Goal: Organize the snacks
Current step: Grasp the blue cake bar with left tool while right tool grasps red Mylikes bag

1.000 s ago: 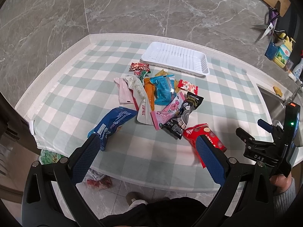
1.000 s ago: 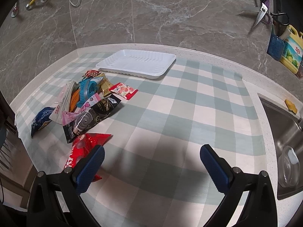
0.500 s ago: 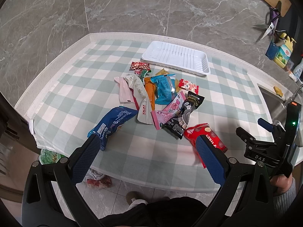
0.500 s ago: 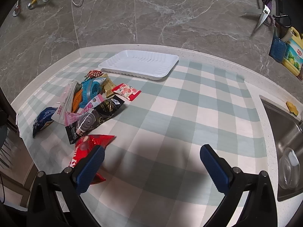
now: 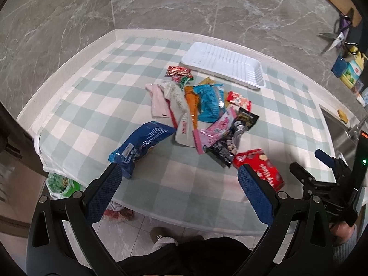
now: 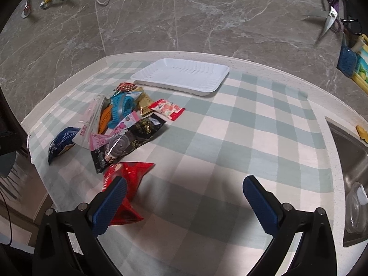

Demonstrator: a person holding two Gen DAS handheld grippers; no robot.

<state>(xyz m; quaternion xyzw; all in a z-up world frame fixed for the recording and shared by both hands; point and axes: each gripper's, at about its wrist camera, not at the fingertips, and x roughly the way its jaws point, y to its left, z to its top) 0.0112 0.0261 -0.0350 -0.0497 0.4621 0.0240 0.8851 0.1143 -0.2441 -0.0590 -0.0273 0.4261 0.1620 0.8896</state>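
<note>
Bench [image 6: 287, 124] is carrying a green-and-white checked cloth [image 6: 230, 138] and is backing onto a grey marble-pattern wall [image 6: 207, 18]. White ribbed tray [image 6: 184, 74] is lying near the far edge of the bench, nothing in it. Snack pile [image 5: 202, 112] is sitting toward the left end of the bench, just in front of the tray: blue bag [image 5: 142, 145] at the near-left of the pile, black packet [image 6: 128, 140] and pink packet [image 5: 216, 128] overlapping at centre, red-and-white sachet [image 6: 168, 109] at the pile's right side, red bag [image 6: 125, 184] nearest the front edge. Sink [image 6: 352, 172] is set into the bench at the right end; scissors [image 6: 331, 20] are hanging on the wall above it. Left hand-held gripper [image 5: 179, 188] is hovering over the front edge, fingers spread wide, pinching nothing. Right hand-held gripper [image 6: 184, 202] is likewise spread wide and holding nothing, its left finger [image 6: 110, 204] overlapping the red bag in view. Cloth between pile and sink is lying bare.
</note>
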